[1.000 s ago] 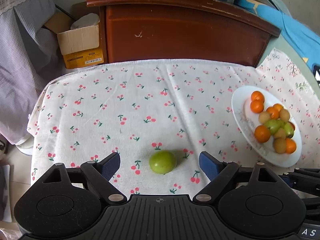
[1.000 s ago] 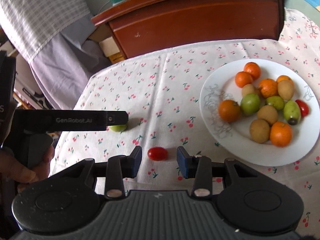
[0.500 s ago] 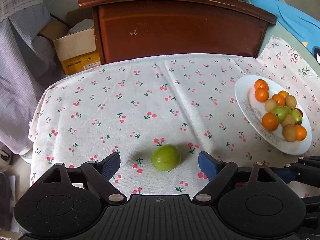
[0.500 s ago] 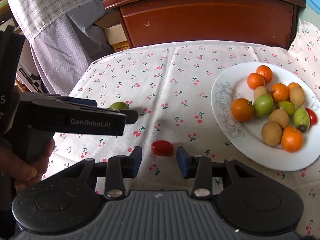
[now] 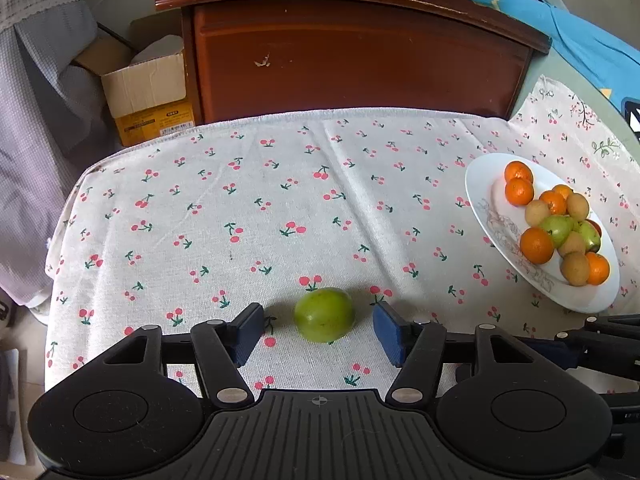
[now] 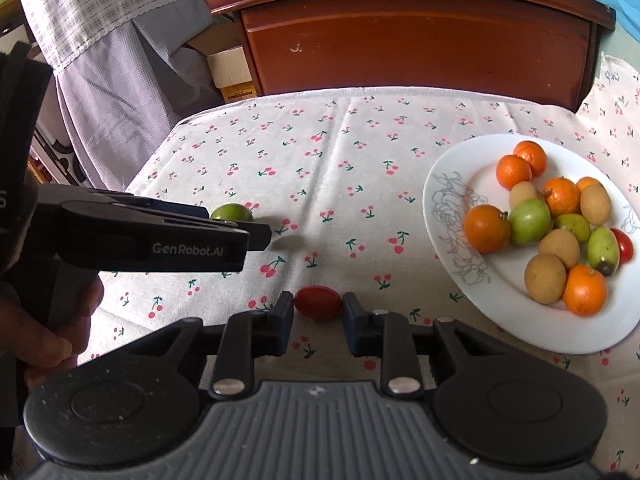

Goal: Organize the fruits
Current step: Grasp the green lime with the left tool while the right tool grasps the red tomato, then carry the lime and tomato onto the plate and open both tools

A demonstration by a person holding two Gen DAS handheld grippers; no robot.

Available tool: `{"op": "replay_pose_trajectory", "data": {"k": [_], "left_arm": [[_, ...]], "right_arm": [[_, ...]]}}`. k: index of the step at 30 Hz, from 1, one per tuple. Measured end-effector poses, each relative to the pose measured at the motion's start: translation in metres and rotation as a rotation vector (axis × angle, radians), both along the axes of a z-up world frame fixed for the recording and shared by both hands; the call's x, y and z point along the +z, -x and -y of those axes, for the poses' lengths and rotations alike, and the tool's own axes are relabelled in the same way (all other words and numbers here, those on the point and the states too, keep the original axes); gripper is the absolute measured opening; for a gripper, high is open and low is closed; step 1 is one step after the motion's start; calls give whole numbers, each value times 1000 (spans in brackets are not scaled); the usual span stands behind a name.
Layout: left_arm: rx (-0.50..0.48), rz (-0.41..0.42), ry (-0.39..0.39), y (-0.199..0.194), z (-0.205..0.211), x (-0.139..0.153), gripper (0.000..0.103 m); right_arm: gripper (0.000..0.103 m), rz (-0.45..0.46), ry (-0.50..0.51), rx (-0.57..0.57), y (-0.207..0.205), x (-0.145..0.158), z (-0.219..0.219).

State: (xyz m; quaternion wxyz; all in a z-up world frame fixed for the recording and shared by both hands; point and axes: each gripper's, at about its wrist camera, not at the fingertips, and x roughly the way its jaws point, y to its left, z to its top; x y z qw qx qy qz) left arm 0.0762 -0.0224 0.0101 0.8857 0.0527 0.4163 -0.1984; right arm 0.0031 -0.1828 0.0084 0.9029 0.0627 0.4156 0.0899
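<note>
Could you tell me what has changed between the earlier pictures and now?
The right gripper has closed its pads onto the red cherry tomato and is now shut on it. The left gripper is closing around the green fruit, its pads not yet touching. Both fruits lie where they were on the cherry-print cloth, and the plate of fruit is unchanged.

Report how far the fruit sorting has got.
Done: most fruit sits piled on the white plate. In hand: the right gripper is shut on the red tomato; the left gripper is closing around the green fruit, not yet touching. Left: carrying both over.
</note>
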Motion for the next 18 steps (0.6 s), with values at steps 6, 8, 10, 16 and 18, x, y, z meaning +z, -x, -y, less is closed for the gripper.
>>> {"op": "replay_pose_trajectory", "data": {"k": [6,8,10,16,18], "left_arm": [[-4,-3,28,-1,-1,1,30],[-2,2,27,0,-1,1,30],[2,8,26,2,0,1,30],[9,32,55,3,2,13,30],[7,43,68,4,4,18,30]], "right_arm": [[26,-1,-18,-8,0,1,1],[26,-1,-28,-11,0,3,3],[26,2,-28,-14,0,4,3],[26,3,-46,-25,0,7,8],[26,11,-56,-33,0,11,11]]}}
